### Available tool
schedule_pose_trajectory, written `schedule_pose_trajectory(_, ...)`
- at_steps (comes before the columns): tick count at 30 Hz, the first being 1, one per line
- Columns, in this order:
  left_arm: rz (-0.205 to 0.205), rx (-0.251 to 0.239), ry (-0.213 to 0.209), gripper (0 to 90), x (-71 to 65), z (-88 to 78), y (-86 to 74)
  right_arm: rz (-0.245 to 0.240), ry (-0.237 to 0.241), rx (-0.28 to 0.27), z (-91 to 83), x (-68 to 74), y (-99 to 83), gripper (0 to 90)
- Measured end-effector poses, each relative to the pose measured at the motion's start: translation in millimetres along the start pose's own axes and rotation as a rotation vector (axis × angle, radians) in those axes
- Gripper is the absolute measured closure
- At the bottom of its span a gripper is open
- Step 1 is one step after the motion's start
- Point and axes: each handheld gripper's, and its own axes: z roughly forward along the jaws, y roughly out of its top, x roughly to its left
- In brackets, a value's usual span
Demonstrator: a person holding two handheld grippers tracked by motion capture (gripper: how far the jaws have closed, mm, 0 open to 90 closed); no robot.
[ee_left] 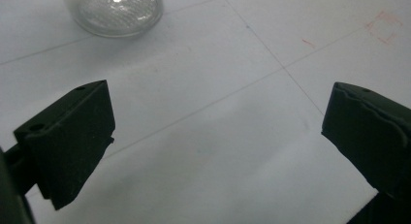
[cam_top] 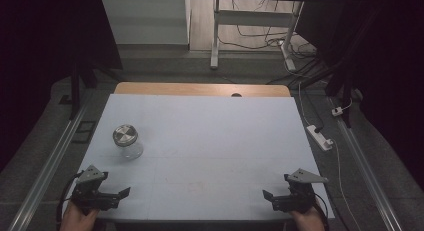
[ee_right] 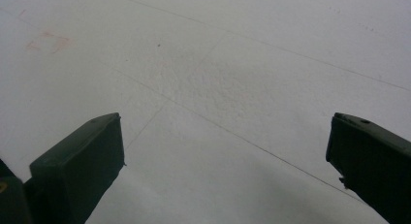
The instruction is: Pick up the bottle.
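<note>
Jar (cam_top: pixel 126 141) upright near left edge of bench (cam_top: pixel 210 136), about midway front to back, metal lid (cam_top: pixel 125 134) on, glass body apparently empty

Step in hand, judged from layout: reach for jar with left gripper (cam_top: pixel 116 196), nothing grasped yet

Doing it well:
- approach level and low, from near-left corner toward jar, jaws straddling glass body below lid
- aim for mid-body, not lid rim; smooth round glass likely slippery, off-centre pinch could squirt it sideways
- close slow, let both pads seat before any lift or twist
- if lid needs unscrewing, probably one gripper on body as anchor, other on lid; right gripper (cam_top: pixel 270 198) well apart from jar, needs long travel across bench
- avoid nudging jar toward left edge, little margin there

Gripper state:
- left gripper (ee_left: pixel 218 136): jaws spread wide, nothing between them but bare bench surface, nothing held, nothing touched. Sits at near-left corner, pointing inward along front edge. Base of jar (ee_left: pixel 118 13) at top of left gripper view, ahead and slightly off to one side, near but apart
- right gripper (ee_right: pixel 225 156): jaws equally wide apart, empty, over bare bench at near-right corner, faint red mark (ee_right: pixel 46 41) on surface ahead. No contact with anything

Hands at front edge, both holding grippers low over bench
</note>
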Motion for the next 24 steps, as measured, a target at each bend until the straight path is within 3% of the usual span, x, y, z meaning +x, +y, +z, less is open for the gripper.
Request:
schedule_pose_trajectory(14, 0.058, -0.049, -0.002, 0.0, 8.3, 8.8, 12.7, -0.003, 0.001, 0.006, 1.0, 0.1, 0.3, 0.2)
schedule_pose_trajectory(19, 0.05, -0.065, -0.025, 0.2, 14.5, 12.1, 15.8, -0.006, 0.001, 0.007, 1.1, 0.2, 0.3, 0.2)
schedule_pose_trajectory(24, 0.041, -0.074, -0.019, 0.4, 20.1, 16.7, 19.4, -0.007, 0.0, 0.01, 1.1, 0.5, 0.4, 0.2)
